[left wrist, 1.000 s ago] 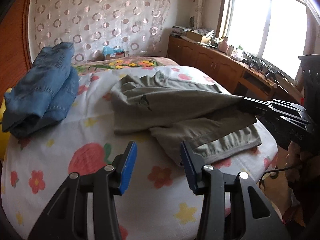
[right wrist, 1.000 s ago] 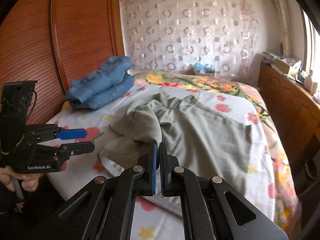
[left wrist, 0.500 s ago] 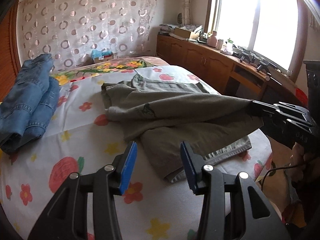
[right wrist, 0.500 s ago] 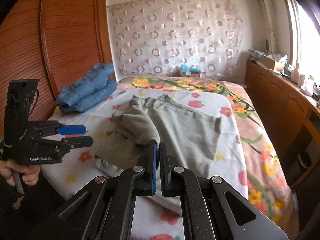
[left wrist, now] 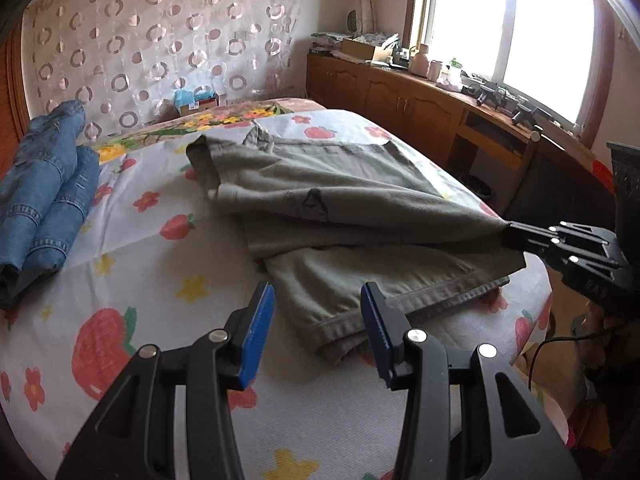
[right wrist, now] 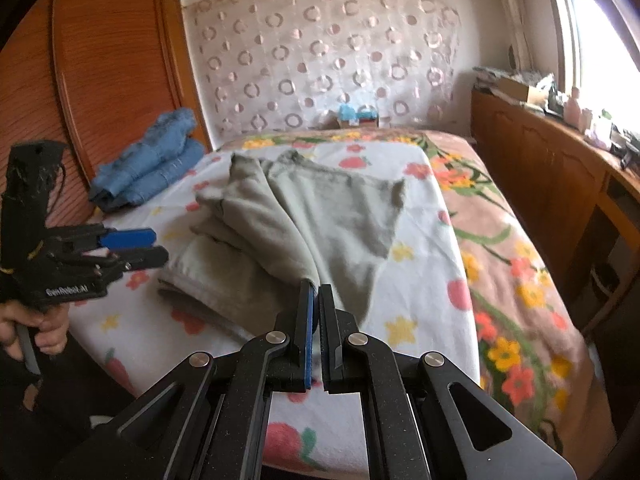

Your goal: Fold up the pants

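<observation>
At the far left of the bed (left wrist: 132,364) lies a folded stack of blue jeans (left wrist: 44,200), well apart from the work and to be left alone. Next to the right, I hold the left gripper (left wrist: 316,332) low over the flowered sheet, pitched downward, its blue fingers (left wrist: 258,332) apart with nothing between them; the near hem of the pants (left wrist: 332,208) sits just beyond the tips. The grey-green pants lie across the middle of the bed, waistband toward the patterned curtain (left wrist: 160,36), with one layer drawn up off the lower layer toward the right edge. At the right, the right gripper (right wrist: 315,304) has its fingers together, clamped on a corner of that upper layer, so the fabric runs taut from the fold to the tips. I judge the step in hand to be carrying this layer across to form a fold. To do it well, I keep tension even so the cloth does not sag or drag the lower layer, hold the travel low and level, and align the carried edge with the edge beneath before letting go. The free left gripper should pin or take the near hem so both ends move together; otherwise the fold may skew. The right gripper points downward along the cloth from the bed's right edge, while a hand (right wrist: 30,330) grips the left tool's handle at the bed's near corner.
</observation>
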Motion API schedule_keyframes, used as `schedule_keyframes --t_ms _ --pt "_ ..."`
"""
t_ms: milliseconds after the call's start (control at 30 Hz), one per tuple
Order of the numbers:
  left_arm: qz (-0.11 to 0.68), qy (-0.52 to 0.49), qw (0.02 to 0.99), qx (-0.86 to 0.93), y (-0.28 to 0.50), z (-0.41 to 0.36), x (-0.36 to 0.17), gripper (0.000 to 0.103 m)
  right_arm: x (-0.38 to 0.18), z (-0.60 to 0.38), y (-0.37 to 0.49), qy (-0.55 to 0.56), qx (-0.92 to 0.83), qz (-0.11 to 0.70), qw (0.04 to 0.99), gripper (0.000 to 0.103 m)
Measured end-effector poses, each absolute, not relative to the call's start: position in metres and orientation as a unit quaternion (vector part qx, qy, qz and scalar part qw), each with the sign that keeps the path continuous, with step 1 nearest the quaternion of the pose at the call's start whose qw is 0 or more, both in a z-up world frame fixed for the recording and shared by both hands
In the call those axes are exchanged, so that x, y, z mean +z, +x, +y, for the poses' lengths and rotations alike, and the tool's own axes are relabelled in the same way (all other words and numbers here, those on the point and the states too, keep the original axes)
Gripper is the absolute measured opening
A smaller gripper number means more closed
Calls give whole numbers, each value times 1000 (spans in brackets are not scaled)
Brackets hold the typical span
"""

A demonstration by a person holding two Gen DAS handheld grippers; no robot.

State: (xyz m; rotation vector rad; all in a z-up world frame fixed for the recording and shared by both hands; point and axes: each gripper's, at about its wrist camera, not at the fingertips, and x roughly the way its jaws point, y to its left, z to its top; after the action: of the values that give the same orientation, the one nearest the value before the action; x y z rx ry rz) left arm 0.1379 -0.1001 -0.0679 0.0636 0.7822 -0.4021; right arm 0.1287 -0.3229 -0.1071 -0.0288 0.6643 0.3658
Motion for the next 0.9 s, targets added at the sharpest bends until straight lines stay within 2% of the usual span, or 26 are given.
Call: schedule_keyframes --t_ms 333,467,567,767,900 --pt "376 31 907 -189 135 -96 -67 45 -123 -332 135 4 167 346 923 0" --pt "373 30 908 -188 133 -93 -65 45 -120 -333 134 3 158 346 925 15" --pt "370 30 910 -186 131 -91 -62 45 -115 -334 133 6 154 342 927 23" --pt "367 28 912 -181 131 -82 -59 45 -98 -324 133 1 169 328 930 26" --pt "364 28 915 -172 132 -70 -56 45 -86 -309 138 2 191 318 929 35"
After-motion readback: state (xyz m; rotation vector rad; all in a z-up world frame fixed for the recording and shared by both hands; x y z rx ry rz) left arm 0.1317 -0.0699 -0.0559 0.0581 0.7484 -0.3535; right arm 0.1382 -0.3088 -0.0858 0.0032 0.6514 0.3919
